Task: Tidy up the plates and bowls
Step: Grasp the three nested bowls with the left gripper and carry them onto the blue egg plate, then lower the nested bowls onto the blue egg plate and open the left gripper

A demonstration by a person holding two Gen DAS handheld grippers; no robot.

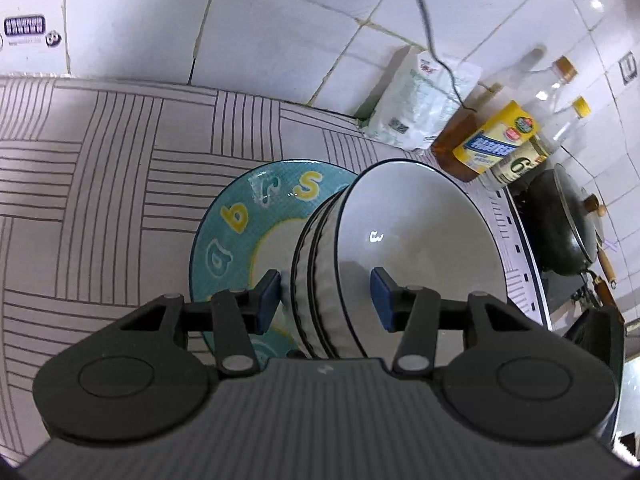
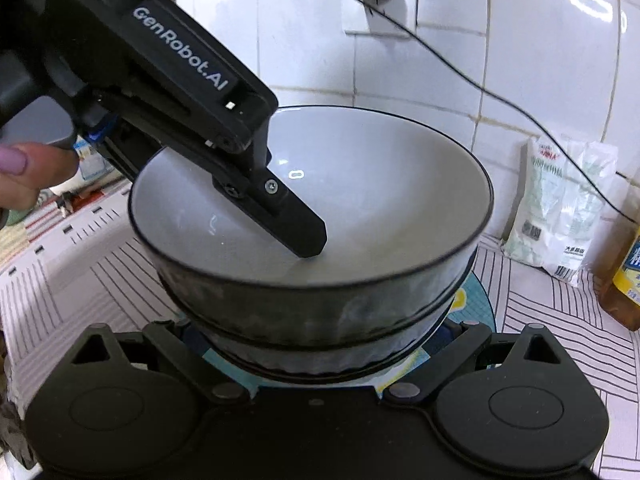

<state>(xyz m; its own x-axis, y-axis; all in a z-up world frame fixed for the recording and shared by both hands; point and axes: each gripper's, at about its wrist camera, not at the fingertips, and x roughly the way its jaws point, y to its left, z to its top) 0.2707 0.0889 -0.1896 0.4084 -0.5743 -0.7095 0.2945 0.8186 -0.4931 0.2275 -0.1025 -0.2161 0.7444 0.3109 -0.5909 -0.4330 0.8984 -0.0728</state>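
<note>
A stack of white bowls with dark rims point(image 1: 416, 236) stands on a teal plate with yellow letters point(image 1: 240, 216). My left gripper point(image 1: 325, 296) straddles the stack's rim, one blue pad point(image 1: 267, 298) outside the wall and one pad point(image 1: 382, 300) inside the top bowl; both pads stand apart from the wall, so it is open. In the right wrist view the same bowls point(image 2: 360, 184) fill the middle, with the left gripper's finger point(image 2: 296, 224) reaching into the top bowl. My right gripper's fingertips are hidden under the bowl stack, arms spread wide.
A striped mat point(image 1: 100, 168) covers the counter. A white bag point(image 1: 416, 104), oil bottles point(image 1: 496, 136) and a dark wok point(image 1: 560, 224) stand along the tiled wall at right. A cable point(image 2: 480, 88) hangs from a wall socket.
</note>
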